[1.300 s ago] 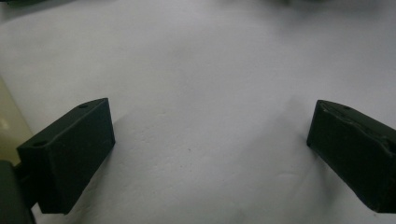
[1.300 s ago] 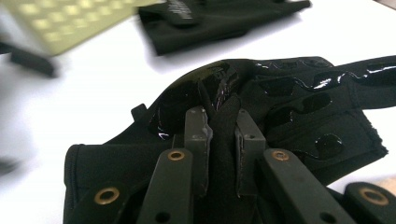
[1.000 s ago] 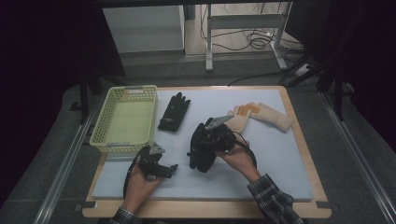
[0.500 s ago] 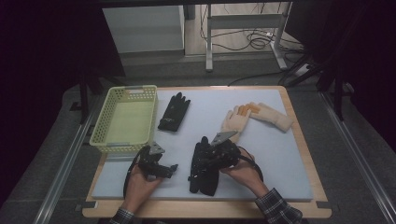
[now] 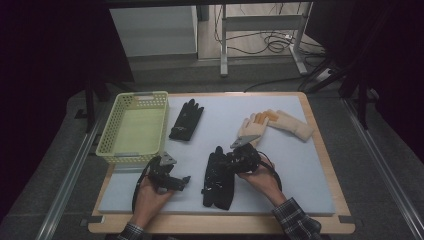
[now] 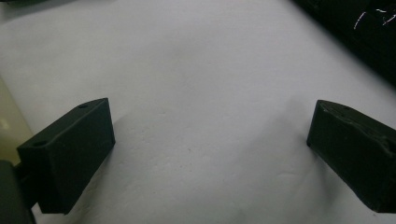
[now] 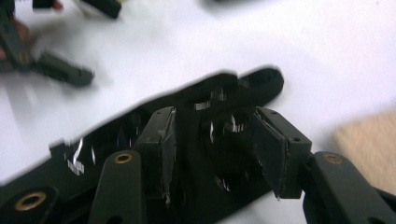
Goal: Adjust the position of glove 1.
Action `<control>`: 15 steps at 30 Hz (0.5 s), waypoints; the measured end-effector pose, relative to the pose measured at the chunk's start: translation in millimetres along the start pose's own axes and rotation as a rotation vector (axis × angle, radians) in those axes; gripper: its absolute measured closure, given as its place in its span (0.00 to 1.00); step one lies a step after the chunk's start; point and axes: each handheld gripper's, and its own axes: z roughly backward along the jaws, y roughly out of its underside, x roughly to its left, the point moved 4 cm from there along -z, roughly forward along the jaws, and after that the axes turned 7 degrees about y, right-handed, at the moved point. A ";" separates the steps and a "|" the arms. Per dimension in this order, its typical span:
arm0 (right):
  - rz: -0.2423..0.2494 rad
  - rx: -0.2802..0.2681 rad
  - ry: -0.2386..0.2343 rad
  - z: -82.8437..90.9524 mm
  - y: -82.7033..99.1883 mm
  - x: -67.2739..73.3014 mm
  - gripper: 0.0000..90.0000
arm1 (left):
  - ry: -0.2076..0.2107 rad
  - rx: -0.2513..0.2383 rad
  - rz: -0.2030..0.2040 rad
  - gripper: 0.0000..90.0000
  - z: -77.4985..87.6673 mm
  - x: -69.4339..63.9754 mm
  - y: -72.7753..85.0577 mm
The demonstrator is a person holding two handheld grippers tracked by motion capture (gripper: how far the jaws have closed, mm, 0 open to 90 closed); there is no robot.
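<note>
Right claw (image 7: 212,154), jaws part-open and just closing, straddles the black glove (image 7: 140,135).

Left black handheld gripper (image 5: 186,179): grey three-cornered plate on top, black cable looping from its rear, blunt block-shaped matte jaws. Right black handheld gripper (image 5: 227,165): similar plate, brass-coloured rivets on its linkage arms, flat pads. Dark plaid sleeve cuffs (image 5: 295,222) at both wrists.

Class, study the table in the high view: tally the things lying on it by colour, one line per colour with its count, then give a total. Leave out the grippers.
Black gloves: 2, one beside the basket and one under the right gripper
Beige gloves: 2, one nearer the middle and one toward the mat's right edge
Yellow-green basket: 1
Total: 5
</note>
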 end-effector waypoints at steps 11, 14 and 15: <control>0.022 -0.031 -0.011 -32.5 -46.7 -3.9 0.73 | -0.001 0.001 -0.002 0.01 0.1 0.2 0.1; 0.042 -0.020 -0.011 -44.0 -57.7 -2.7 0.77 | 0.001 -0.001 0.002 0.01 0.0 -0.1 0.1; 0.046 -0.018 -0.009 -47.8 -61.1 -2.8 0.77 | 0.000 0.000 0.001 0.01 0.0 0.0 0.1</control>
